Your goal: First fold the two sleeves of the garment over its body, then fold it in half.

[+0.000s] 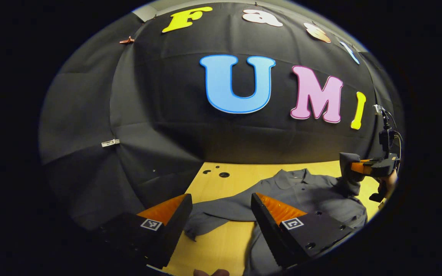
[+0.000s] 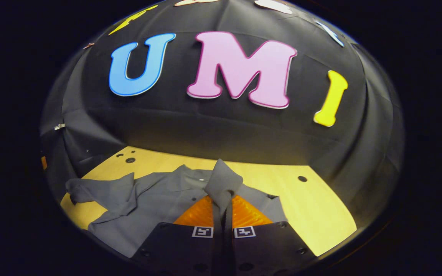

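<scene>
Pinching a grey sleeve (image 2: 223, 184) between pressed-together fingers, the right gripper (image 2: 223, 212) is holding it lifted above the shirt's body, while the left gripper (image 1: 221, 214) is hovering with its fingers spread wide over the other sleeve (image 1: 213, 218). The grey short-sleeved collared cloth shirt (image 2: 159, 203) is lying spread on the pale wooden table (image 2: 313, 211). Neither sleeve looks folded over yet, and the halving is waiting.

open left hand-held gripper (image 1: 221, 214) above grey shirt (image 1: 305, 199) on wooden table (image 1: 213, 245), right hand-held gripper (image 1: 353, 166) pinching 1 sleeve (image 1: 349, 180)
</scene>
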Motion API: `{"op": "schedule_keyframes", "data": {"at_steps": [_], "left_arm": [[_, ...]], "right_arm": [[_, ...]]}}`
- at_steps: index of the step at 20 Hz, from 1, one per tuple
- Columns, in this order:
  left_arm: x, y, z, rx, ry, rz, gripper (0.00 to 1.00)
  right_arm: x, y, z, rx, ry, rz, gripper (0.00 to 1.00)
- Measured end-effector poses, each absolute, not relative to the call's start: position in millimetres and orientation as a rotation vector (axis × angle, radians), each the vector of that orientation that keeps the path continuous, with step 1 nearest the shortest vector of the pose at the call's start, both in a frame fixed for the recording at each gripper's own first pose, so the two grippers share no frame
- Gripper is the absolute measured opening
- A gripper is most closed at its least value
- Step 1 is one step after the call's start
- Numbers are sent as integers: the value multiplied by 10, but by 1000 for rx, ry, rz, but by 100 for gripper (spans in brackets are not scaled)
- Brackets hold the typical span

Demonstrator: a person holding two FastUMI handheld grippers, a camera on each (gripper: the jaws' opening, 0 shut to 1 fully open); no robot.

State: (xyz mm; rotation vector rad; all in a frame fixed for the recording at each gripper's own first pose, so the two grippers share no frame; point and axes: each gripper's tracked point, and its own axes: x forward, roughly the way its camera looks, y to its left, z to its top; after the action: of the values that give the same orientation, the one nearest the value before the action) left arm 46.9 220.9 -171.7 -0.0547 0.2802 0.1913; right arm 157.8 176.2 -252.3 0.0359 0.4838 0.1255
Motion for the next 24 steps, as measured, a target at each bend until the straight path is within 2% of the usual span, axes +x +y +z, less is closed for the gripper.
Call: {"op": "schedule_keyframes", "data": {"at_steps": [12, 15, 16, 17, 18, 19, 20, 21, 24], "left_arm": [[682, 2738, -2539, -73, 417, 248, 97], [728, 2829, -2780, -99, 459, 252, 97], [747, 2870, -2853, -117, 475, 257, 97], [774, 2899, -2927, -135, 486, 268, 97], [806, 2939, -2991, -152, 497, 278, 97], [826, 2960, -3056, -163, 505, 292, 97], [847, 3008, -3112, -169, 514, 305, 97], [857, 3049, -3172, -170, 522, 314, 97], [937, 3113, -3321, -164, 542, 319, 98]], "right_arm": [[1626, 2761, -3592, -26, 690, 248, 6], [1557, 2919, -3840, -31, 750, 275, 18], [1541, 2967, -3888, -28, 763, 286, 16], [1523, 3009, -3915, -26, 775, 294, 28], [1483, 3043, -3911, -20, 781, 305, 32], [1460, 3104, -3902, -8, 784, 322, 43], [1443, 3191, -3899, 9, 786, 344, 46], [1409, 3264, -3886, 28, 792, 366, 57], [1271, 3505, -3766, 116, 806, 446, 61]]}}
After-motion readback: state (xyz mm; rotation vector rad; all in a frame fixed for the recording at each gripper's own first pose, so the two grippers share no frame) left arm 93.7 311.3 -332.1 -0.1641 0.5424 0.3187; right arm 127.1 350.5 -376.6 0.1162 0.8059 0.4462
